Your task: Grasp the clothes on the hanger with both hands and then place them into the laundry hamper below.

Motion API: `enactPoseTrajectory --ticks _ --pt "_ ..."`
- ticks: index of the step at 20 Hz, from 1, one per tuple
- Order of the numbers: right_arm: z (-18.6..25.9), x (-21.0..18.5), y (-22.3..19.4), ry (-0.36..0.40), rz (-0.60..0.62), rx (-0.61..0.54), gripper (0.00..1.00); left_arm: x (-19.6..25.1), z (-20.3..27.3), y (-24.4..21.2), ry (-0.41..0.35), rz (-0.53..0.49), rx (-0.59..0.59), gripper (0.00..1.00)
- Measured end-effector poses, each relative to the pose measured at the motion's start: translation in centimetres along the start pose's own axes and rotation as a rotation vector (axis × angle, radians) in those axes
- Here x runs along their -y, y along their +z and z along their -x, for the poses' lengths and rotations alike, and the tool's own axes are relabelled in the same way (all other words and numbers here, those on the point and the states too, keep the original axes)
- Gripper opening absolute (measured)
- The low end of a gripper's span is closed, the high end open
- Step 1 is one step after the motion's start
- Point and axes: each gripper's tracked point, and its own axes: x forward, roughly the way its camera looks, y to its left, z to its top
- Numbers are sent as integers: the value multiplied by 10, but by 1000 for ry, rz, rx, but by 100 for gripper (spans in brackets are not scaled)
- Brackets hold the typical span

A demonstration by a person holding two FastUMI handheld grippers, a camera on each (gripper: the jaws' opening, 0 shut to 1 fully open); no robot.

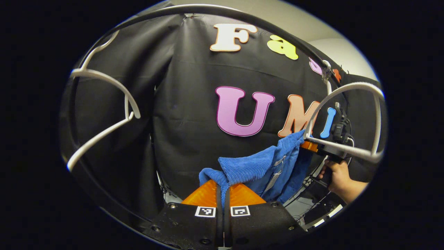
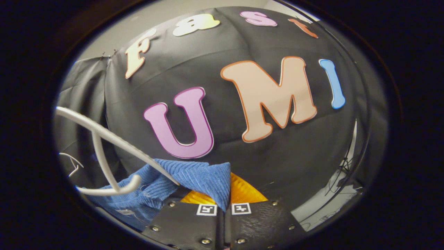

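A blue ribbed garment (image 1: 258, 166) stretches between both grippers. In the left gripper view my left gripper (image 1: 223, 194) is shut on its near corner, the cloth pinched between both fingers. Its far corner reaches the right gripper (image 1: 310, 145), held by a hand (image 1: 341, 178), just under a white hanger (image 1: 350, 118). In the right gripper view my right gripper (image 2: 224, 199) is shut on a fold of the blue garment (image 2: 194, 178), which hangs left and down. The white hanger (image 2: 111, 152) crosses over the cloth at the left. The hamper is hidden.
A second white hanger (image 1: 104, 114) hangs bare at the left of the left gripper view. A dark curved rail (image 1: 222, 12) arches overhead. Black cloth walls stand close behind. Cables and pale floor (image 1: 305, 208) show low on the right.
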Motion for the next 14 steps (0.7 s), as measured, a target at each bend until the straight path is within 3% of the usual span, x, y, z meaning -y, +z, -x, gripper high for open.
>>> enactPoseTrajectory --ticks 1,6,14 --pt "2 7 -11 -15 5 -24 2 -3 -1 -10 9 -14 -14 2" --pt "30 21 -61 -27 25 -109 2 -8 8 -58 40 -46 -85 2" --pt "112 25 -79 -3 41 -138 1 -8 43 -78 91 -28 -98 2"
